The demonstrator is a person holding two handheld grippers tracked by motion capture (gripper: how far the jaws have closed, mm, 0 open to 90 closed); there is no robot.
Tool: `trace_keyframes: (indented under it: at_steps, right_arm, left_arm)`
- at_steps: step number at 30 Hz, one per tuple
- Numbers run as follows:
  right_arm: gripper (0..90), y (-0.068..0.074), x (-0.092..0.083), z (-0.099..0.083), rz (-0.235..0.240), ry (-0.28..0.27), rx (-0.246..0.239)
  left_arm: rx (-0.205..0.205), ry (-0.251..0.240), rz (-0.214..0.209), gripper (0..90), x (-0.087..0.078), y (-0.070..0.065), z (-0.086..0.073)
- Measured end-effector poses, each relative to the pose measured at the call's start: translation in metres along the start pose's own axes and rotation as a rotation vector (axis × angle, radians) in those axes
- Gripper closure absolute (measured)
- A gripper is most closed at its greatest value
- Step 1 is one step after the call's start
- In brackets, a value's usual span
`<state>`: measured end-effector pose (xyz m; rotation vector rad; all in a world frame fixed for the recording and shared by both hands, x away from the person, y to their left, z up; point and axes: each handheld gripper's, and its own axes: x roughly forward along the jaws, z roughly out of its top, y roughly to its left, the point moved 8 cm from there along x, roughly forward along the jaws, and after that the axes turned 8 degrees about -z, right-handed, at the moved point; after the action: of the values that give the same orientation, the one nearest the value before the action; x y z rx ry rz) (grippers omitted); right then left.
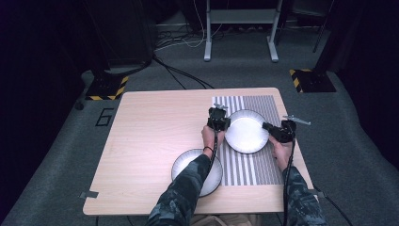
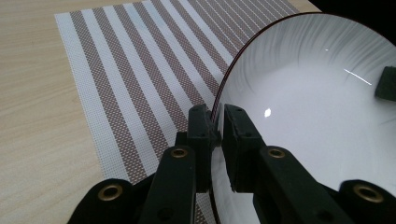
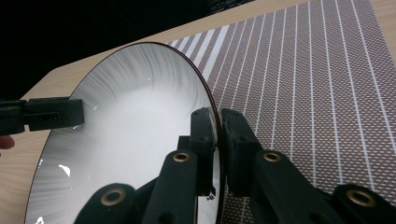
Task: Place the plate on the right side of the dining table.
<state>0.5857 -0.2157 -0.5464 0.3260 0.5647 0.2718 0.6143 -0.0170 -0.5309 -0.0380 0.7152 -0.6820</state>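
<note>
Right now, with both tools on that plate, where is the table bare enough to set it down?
The bare wood left of the striped mat is widest. The mat's near part is free too. It is crowded where the second plate lies under the left forearm, and around the held plate.

I see camouflage sleeves (image 1: 181,197) on both forearms — black grippers, left (image 1: 219,118) and right (image 1: 280,130), each trailing a black cable (image 1: 287,174). Brass-ringed screw holes (image 2: 179,152) dot the black jaw arms — matte, blocky pads.
</note>
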Motion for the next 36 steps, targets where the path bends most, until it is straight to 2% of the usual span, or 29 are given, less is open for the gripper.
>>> trace_keyframes:
  at_steps: [2,9,13,20,23,24,31,36]
  right_arm:
    - [84.4,-0.002,0.002,0.0,-0.003,-0.004,0.0]
    - [84.7,-0.005,0.006,-0.003,-0.013,0.009,0.02]
    - [84.9,-0.005,0.007,-0.003,-0.022,0.013,0.019]
    - [84.8,-0.007,0.011,-0.003,-0.043,0.034,0.025]
    - [84.9,-0.007,0.012,-0.002,-0.049,0.037,0.023]
    - [84.7,-0.007,0.013,-0.002,-0.064,0.045,0.021]
    - [84.5,-0.006,0.016,-0.002,-0.091,0.057,0.028]
    - [84.3,-0.009,0.018,-0.005,-0.094,0.071,0.046]
  left_arm:
    - [-0.021,0.001,0.005,81.0,0.003,0.002,0.0]
    - [-0.039,0.007,0.026,80.2,0.011,0.005,-0.001]
    - [-0.072,0.0,0.032,79.9,0.015,0.006,-0.002]
    - [-0.078,0.015,0.049,80.0,0.019,0.008,-0.003]
    - [-0.097,0.013,0.051,80.0,0.02,0.01,-0.004]
    - [-0.088,0.02,0.055,80.0,0.021,0.01,-0.004]
    - [-0.115,0.015,0.07,81.0,0.024,0.012,-0.004]
    - [-0.111,0.022,0.076,81.3,0.026,0.012,-0.004]
